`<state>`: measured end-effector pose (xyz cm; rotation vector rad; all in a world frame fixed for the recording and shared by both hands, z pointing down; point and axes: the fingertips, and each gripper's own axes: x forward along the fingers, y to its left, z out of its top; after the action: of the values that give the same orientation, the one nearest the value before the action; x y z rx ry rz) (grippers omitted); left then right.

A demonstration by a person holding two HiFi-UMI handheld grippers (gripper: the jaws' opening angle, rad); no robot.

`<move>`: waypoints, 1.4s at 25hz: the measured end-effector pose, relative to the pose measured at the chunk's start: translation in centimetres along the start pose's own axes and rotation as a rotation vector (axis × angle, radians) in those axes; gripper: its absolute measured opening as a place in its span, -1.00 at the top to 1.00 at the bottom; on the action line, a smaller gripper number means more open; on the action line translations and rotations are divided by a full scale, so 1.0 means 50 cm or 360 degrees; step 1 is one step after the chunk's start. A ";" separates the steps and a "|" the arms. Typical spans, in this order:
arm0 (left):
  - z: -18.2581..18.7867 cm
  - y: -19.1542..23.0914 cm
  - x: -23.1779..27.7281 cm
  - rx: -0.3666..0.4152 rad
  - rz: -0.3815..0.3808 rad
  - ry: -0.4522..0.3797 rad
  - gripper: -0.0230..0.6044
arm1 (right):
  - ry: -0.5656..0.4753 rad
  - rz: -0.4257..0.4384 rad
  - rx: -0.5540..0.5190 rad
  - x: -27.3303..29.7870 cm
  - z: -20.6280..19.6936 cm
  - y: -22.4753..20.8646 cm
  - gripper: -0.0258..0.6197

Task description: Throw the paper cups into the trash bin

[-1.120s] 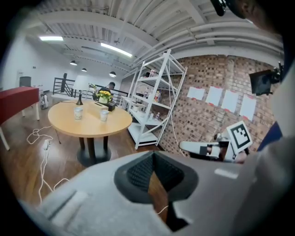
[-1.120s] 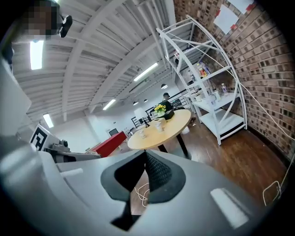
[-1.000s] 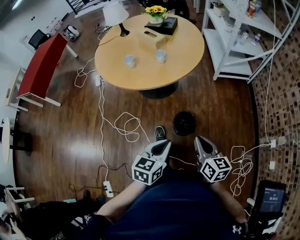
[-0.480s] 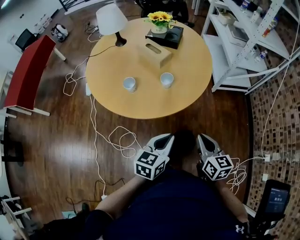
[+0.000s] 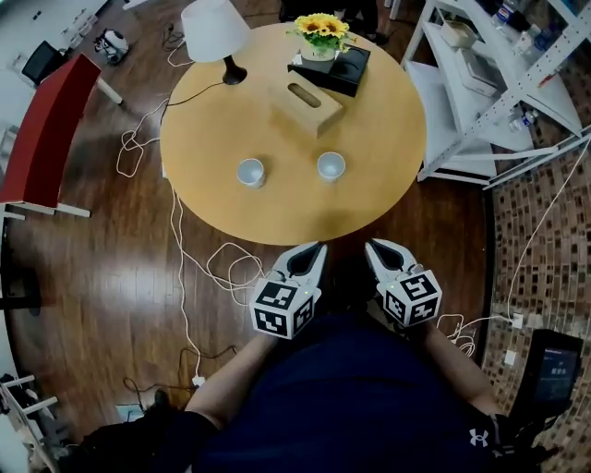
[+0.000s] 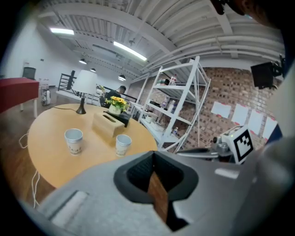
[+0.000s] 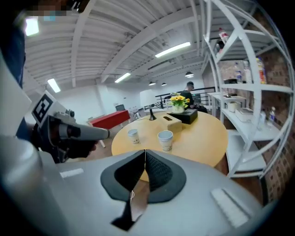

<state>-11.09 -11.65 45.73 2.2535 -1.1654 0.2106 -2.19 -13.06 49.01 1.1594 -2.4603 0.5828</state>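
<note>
Two white paper cups stand upright on the round wooden table (image 5: 388, 199): the left cup (image 5: 250, 172) and the right cup (image 5: 331, 166). Both also show in the left gripper view, as left cup (image 6: 73, 140) and right cup (image 6: 123, 144), and in the right gripper view, as left cup (image 7: 133, 135) and right cup (image 7: 165, 140). My left gripper (image 5: 314, 248) and right gripper (image 5: 374, 245) hover side by side at the table's near edge, short of the cups. Both are shut and hold nothing. I cannot make out the trash bin.
A tissue box (image 5: 306, 108), a lamp (image 5: 214, 28) and sunflowers (image 5: 322, 28) on a black box sit at the table's far side. A white shelf rack (image 5: 489, 74) stands right, a red bench (image 5: 42, 139) left. White cables (image 5: 222, 268) trail over the wood floor.
The view and both grippers have come forward to the table's near edge. The dark bin seen on the floor a second ago has passed out of sight beneath the grippers.
</note>
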 end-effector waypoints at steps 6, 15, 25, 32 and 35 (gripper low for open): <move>0.013 0.057 -0.038 -0.0081 0.0198 -0.0099 0.91 | 0.0170 0.0111 -0.0816 0.151 0.053 -0.027 0.53; -0.036 0.142 -0.106 -0.0267 0.0301 -0.0077 0.91 | 0.0596 0.0015 -0.1597 0.389 0.036 -0.058 0.33; -0.050 0.177 -0.135 -0.0244 0.0226 0.0026 0.91 | 0.0905 -0.0128 -0.1708 0.440 -0.022 -0.108 0.77; -0.059 0.152 -0.119 -0.0207 0.0150 0.0107 0.91 | 0.0811 -0.0215 -0.1485 0.407 -0.010 -0.127 0.79; -0.057 0.138 -0.104 -0.0183 0.0121 0.0149 0.91 | 0.0673 -0.0261 -0.1351 0.364 0.022 -0.131 0.80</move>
<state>-19.31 -9.49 48.96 2.0791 -1.1844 0.2695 -8.13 -29.05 58.23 0.7606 -1.8869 -0.2479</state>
